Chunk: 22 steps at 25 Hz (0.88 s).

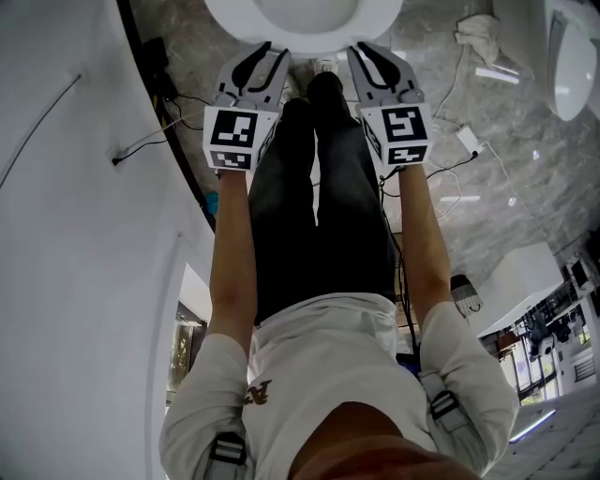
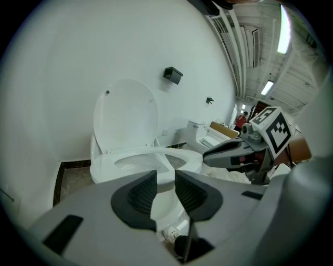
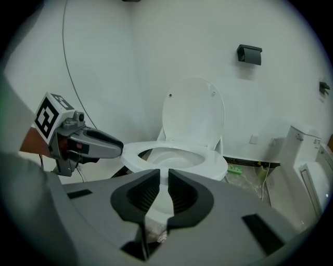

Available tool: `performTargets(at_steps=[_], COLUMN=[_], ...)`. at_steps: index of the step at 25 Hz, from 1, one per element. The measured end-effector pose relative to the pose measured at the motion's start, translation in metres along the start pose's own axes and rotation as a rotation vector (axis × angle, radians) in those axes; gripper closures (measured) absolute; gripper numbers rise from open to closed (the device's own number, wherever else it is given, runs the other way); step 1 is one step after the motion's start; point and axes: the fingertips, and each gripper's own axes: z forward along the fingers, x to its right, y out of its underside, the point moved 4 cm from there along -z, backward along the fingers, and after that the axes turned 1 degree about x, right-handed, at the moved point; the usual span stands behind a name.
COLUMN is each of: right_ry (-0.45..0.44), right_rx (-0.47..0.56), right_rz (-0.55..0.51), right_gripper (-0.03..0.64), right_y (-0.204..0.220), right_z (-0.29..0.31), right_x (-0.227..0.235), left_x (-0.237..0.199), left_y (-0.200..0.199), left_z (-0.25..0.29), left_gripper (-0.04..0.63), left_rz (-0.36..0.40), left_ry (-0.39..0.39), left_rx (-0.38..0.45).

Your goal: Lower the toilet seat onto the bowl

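Observation:
The white toilet (image 1: 300,21) stands straight ahead. Its seat ring (image 2: 183,156) (image 3: 210,162) lies flat on the bowl. The lid (image 2: 127,114) (image 3: 193,111) stands upright against the wall. My left gripper (image 1: 267,52) (image 2: 165,189) hovers just before the bowl's front rim, jaws a little apart with nothing between them. My right gripper (image 1: 364,52) (image 3: 164,195) hangs beside it at the same height, its jaws narrowly apart and empty. Each gripper shows in the other's view, the right gripper (image 2: 208,157) and the left gripper (image 3: 119,148), both clear of the seat.
The person's dark trouser legs (image 1: 319,187) stand between the grippers. A curved white wall (image 1: 75,234) rises at left. Cables and a plug (image 1: 466,141) lie on the grey floor at right. A second toilet (image 3: 307,174) sits to the right; a black box (image 3: 249,53) hangs on the wall.

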Motion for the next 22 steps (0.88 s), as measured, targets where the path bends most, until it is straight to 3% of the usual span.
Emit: performTargets(at_steps=[22], right_ry=[-0.017], right_rx=[-0.074], right_rz=[0.021], right_gripper=[0.555], right_y=[0.054], right_z=[0.02], right_x=[-0.004], left_x=[0.002], left_y=[0.056], left_z=[0.015], left_gripper=[0.479], left_rz=[-0.022], left_ry=[-0.003], left_rx=[-0.062])
